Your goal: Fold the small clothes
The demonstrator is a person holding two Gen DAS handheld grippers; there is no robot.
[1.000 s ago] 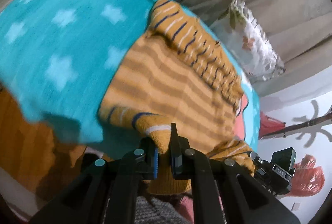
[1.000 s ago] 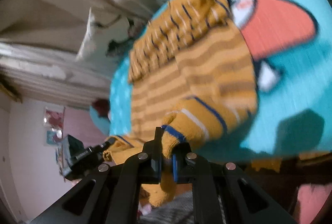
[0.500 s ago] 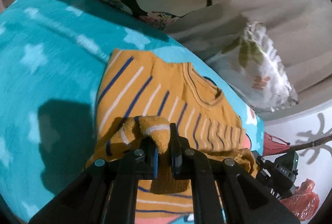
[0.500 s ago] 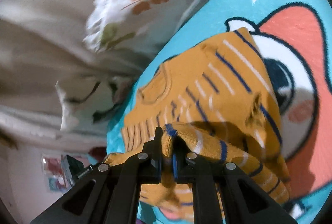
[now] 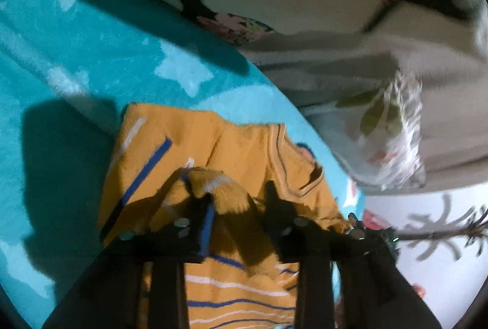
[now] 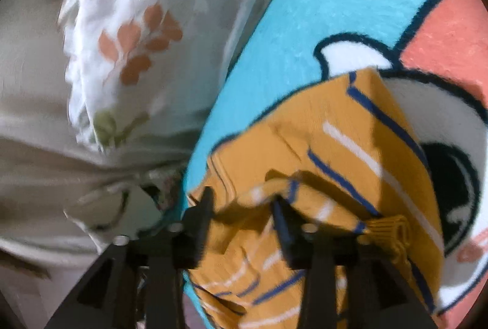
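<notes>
A small mustard-yellow sweater [image 5: 195,146] with blue and white stripes lies on a turquoise blanket [image 5: 76,60]. Its lower part is folded up over the chest, near the neckline [image 5: 292,164]. My left gripper [image 5: 239,201] is open, its jaws apart on either side of the folded hem, which rests loose between them. In the right wrist view the sweater [image 6: 350,152] lies over the blanket's cartoon face [image 6: 427,54]. My right gripper [image 6: 244,207] is open too, with the other hem corner loose between its jaws.
A beige bedcover [image 5: 335,69] and a white floral pillow [image 6: 128,33] lie just beyond the blanket's far edge. The other gripper's black body [image 5: 375,237] shows at the right of the left wrist view. A white wall with a tree decal [image 5: 442,231] stands behind.
Both grippers carried the hem up over the sweater toward the neckline, then opened and let it go. The sweater now lies folded in half.
</notes>
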